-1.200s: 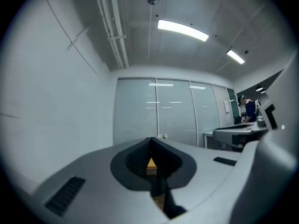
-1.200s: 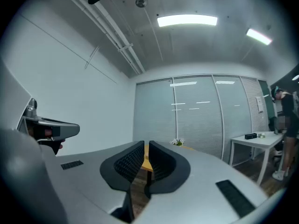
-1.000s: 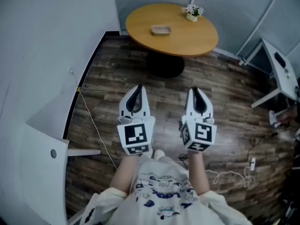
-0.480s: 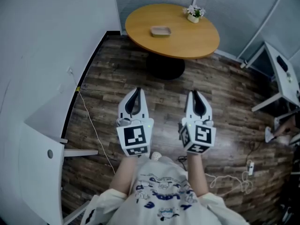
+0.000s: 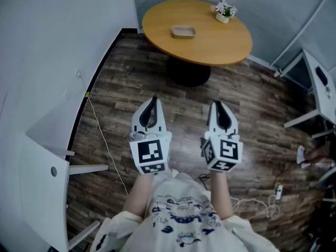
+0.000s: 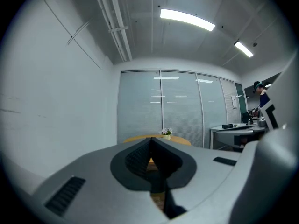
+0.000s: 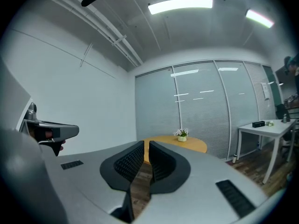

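Standing over a wood-plank floor (image 5: pixel 121 88), the person holds both grippers out in front of the body, side by side and well apart from every object.

Left gripper (image 5: pixel 153 101): jaws closed tip to tip, nothing between them. Right gripper (image 5: pixel 217 105): jaws drawn together to a thin slit, nothing between them, as its own view confirms.

The floor beneath and ahead of both grippers is open planking. A thin cable (image 5: pixel 102 135) trails over the floor left of the left gripper, near the white wall (image 5: pixel 47 46). A white panel (image 5: pixel 42 161) juts in at lower left, probably a door or cabinet edge; the view does not settle which.

Ahead, the round wooden table (image 5: pixel 210 35) stands on a dark pedestal base (image 5: pixel 188 73), its near edge well clear of both jaw tips. A small shallow tray (image 5: pixel 184 32) sits on it left of centre, and a potted flower (image 5: pixel 224 12) near the far right rim. A white desk (image 5: pixel 323 83) bounds the right side.

The gripper views add what the head view lacks: a blind-covered glass partition (image 6: pixel 159 106) behind the table, ceiling strip lights (image 6: pixel 187 20), and a person (image 6: pixel 259 90) far off at right. The tray shows in neither gripper view. The right gripper view also catches the left gripper at its left edge.
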Motion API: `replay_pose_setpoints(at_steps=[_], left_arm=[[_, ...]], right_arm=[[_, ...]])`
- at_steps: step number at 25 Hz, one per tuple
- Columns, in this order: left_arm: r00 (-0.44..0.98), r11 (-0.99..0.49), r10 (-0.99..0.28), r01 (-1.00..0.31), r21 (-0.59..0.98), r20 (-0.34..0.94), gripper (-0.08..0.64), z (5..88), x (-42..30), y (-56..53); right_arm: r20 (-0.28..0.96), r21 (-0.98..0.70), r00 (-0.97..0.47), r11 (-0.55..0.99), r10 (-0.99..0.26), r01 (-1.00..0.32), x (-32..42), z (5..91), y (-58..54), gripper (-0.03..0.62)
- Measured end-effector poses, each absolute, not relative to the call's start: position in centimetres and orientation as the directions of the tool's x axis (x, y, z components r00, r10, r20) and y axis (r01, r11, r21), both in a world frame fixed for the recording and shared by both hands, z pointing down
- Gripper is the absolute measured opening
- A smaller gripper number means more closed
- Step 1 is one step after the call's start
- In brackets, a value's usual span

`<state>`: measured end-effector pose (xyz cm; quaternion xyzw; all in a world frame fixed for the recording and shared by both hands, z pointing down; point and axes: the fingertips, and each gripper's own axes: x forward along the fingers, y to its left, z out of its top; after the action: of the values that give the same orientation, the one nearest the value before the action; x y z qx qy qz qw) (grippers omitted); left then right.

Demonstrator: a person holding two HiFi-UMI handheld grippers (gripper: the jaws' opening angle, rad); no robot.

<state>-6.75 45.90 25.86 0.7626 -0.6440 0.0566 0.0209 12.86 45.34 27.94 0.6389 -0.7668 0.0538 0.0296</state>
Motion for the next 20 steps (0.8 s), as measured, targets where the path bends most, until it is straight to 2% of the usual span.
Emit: replay_pose_setpoints(at_steps=[20], left_arm=[[0.239,-0.243,-0.966,-0.970,-0.033,0.098,0.003,25.0,-8.5,23.0]], right_arm=[[0.107,-0.042,-0.118,0.114,-0.987,-0.993,10.9,27.1,23.4,0.034]])
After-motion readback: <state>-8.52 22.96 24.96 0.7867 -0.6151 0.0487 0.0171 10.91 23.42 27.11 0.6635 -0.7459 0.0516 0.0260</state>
